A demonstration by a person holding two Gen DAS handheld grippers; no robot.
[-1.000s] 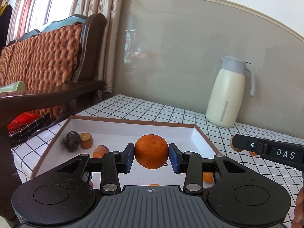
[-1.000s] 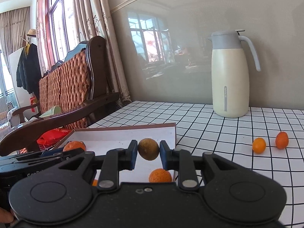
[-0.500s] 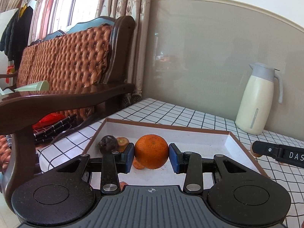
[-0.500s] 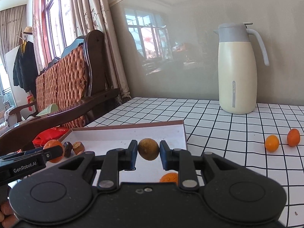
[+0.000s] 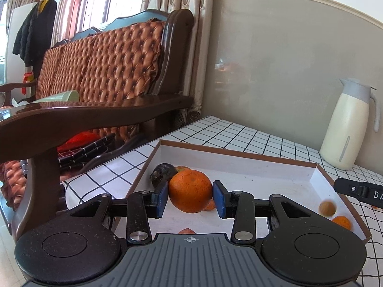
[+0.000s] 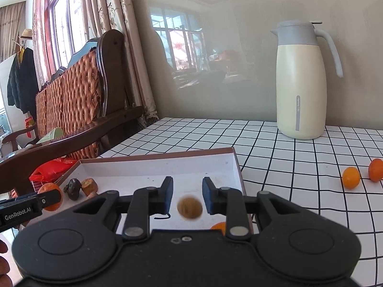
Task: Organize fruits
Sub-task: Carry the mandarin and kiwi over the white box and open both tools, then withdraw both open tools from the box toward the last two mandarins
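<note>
The left gripper [image 5: 190,196] pinched a firm, round orange [image 5: 190,190] by its sides above the tray [image 5: 239,151]. The right gripper [image 6: 187,196] had just opened, and its small brown fruit [image 6: 189,208], light and likely to roll, fell free.

Bright daylight, fisheye bend in both views.

We see sun coming in through the window [image 6: 59,24] at left; the glossy wall panel [image 6: 203,55] mirrors it as a hazy reflection. The small brown fruit [image 6: 189,208] is motion-blurred in both views. Frame corners go dark, and the tablecloth grid [image 6: 299,167] curves toward the edges.
</note>
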